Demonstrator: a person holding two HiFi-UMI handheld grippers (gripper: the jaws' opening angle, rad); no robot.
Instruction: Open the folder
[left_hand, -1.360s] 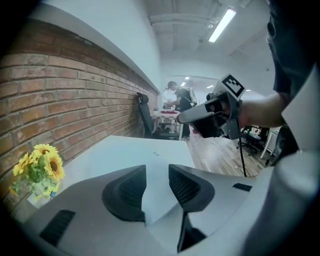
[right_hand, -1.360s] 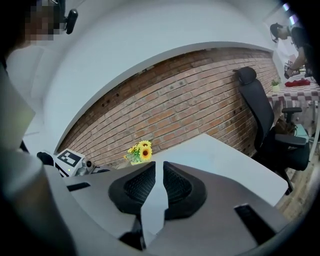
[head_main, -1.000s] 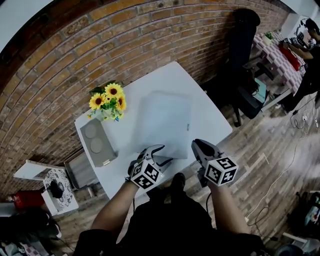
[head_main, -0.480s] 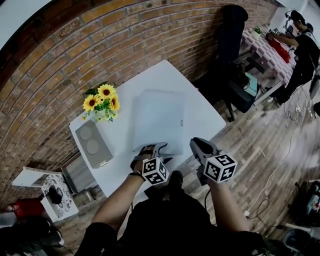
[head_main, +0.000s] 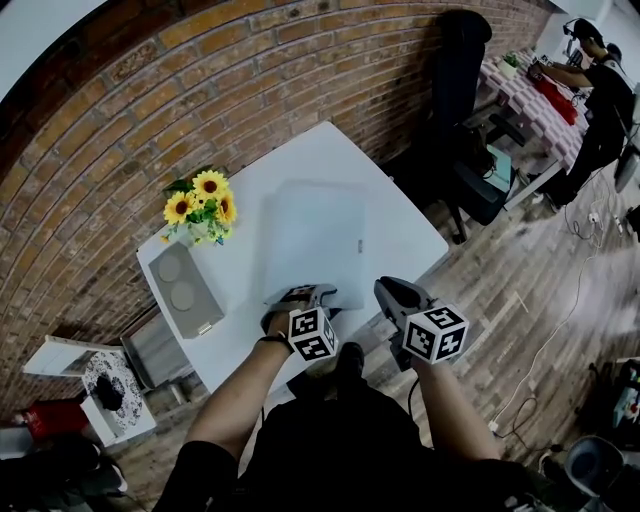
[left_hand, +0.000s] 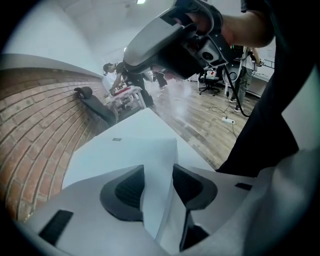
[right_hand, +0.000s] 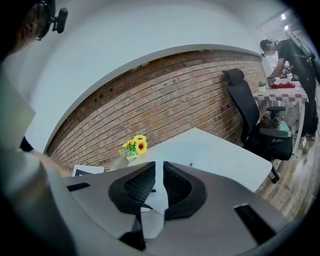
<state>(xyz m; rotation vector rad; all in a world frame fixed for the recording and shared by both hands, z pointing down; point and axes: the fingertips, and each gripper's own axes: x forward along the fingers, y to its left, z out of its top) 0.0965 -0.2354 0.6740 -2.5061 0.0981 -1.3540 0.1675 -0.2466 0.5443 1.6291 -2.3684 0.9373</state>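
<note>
While the left gripper (head_main: 308, 293) is closing its jaws, the near corner of the folder (head_main: 315, 235) sits between them. In the left gripper view the pale cover runs up through the gap of the left gripper (left_hand: 159, 170), with a fold line showing just right of centre. The pads still have visible clearance on both sides, so no clamp on the sheet yet (contact on one pad can't be ruled out from this angle).

Folder position: flat on the white table (head_main: 400, 225), roughly centred, long side running away from the person, near edge close to the table's front edge. It is shut apart from that corner, and a small dark tag shows near its right edge.

Right gripper (head_main: 388, 290): just beside the left one, over the table's front edge and right of the folder's near corner. In its own view the right gripper (right_hand: 159, 164) has its jaws almost together with a thin slit between them and nothing in it, only table surface behind.

Other items: sunflowers (head_main: 205, 203) at the far left of the table against the brick wall, a grey box (head_main: 185, 290) just in front of them, and a black office chair (head_main: 462, 90) past the table's far corner.
</note>
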